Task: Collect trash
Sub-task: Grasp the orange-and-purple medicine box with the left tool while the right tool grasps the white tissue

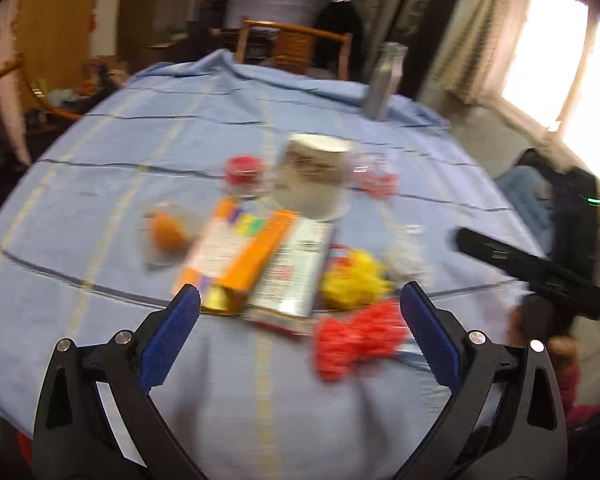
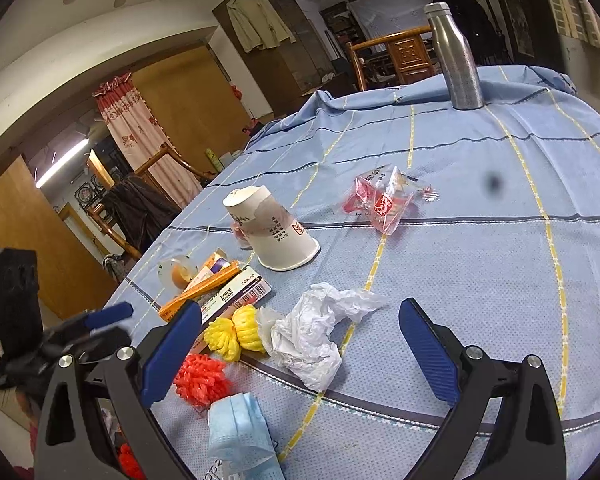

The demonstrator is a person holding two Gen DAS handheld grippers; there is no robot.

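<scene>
Trash lies clustered on the cloth-covered tabletop (image 2: 480, 272): an upturned paper cup (image 2: 274, 234), flat cartons (image 2: 220, 288), yellow (image 2: 236, 332) and red foam nets (image 2: 200, 380), crumpled tissue (image 2: 312, 340), a blue face mask (image 2: 240, 436) at the near edge, and a clear red-printed wrapper (image 2: 384, 200) apart. The right gripper (image 2: 300, 350), jaws wide and empty, hovers over the tissue. The left gripper (image 1: 300, 328), equally wide, frames a blurred, probably identical pile. Bare cloth lies right, toward a steel bottle (image 2: 456, 56).

Flat white cardboard box (image 2: 236, 294) with barcode label: "ZOK 50", inverted. White paper cup (image 2: 272, 232), upturned: printed characters, illegible.
</scene>
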